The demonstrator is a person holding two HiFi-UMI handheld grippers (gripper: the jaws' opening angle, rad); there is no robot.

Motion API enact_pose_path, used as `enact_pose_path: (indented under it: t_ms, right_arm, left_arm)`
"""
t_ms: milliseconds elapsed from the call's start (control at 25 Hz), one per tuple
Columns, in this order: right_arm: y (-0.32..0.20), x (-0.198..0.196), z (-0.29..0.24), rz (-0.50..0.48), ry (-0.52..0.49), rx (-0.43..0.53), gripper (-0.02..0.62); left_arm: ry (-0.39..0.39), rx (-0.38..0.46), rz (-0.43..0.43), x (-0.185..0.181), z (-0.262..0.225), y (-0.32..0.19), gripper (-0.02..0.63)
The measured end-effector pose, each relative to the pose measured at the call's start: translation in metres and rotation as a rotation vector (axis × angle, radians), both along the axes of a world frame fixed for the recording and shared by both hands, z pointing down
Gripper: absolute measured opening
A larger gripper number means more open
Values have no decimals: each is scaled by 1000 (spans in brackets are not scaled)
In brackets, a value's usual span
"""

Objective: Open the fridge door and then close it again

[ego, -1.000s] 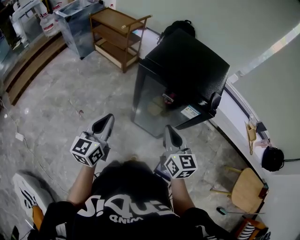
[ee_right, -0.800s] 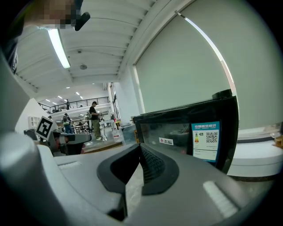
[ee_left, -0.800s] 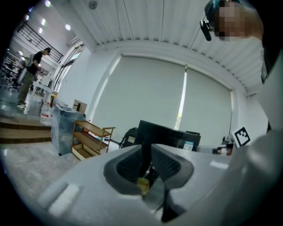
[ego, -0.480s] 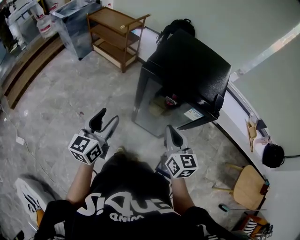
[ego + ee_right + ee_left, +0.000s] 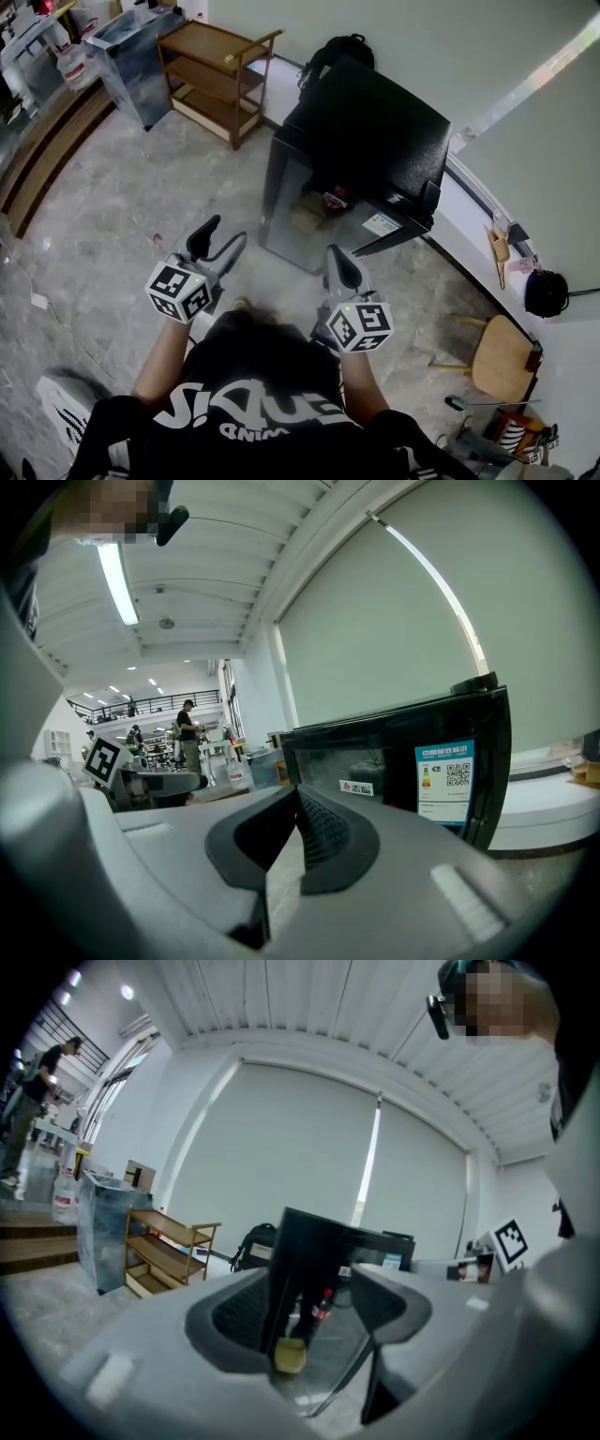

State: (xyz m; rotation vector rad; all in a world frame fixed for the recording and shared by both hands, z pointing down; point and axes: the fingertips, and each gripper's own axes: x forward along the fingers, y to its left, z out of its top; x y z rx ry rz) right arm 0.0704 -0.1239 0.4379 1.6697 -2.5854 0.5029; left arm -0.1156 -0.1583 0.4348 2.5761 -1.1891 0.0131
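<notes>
Jaws just opening, empty, on left gripper; right gripper pinched together; fridge ahead.

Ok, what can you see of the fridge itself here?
The fridge is a small black cabinet with a matte, speckled top. It stands upright on the grey stone floor beside a low white ledge, with a black backpack behind it. Its glass door faces the person and looks shut, and it carries a blue energy label. Through the glass show a red-labelled bottle and a yellowish item. Only the floor is seen touching it.
</notes>
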Motion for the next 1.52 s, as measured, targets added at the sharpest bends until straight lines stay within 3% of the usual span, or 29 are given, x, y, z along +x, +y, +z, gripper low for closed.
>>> enact_pose_path:
  t_ms: [640, 1000, 1520]
  right_arm:
    - [-6, 33, 4, 103, 8, -18, -3]
    - [-14, 48, 10, 143, 12, -36, -3]
    - [-24, 63, 14, 191, 21, -66, -3]
  left_arm:
    - [-58, 34, 134, 55, 18, -90, 281]
    - [-105, 36, 161, 74, 33, -143, 281]
    - [-138, 59, 277, 108, 39, -179, 290]
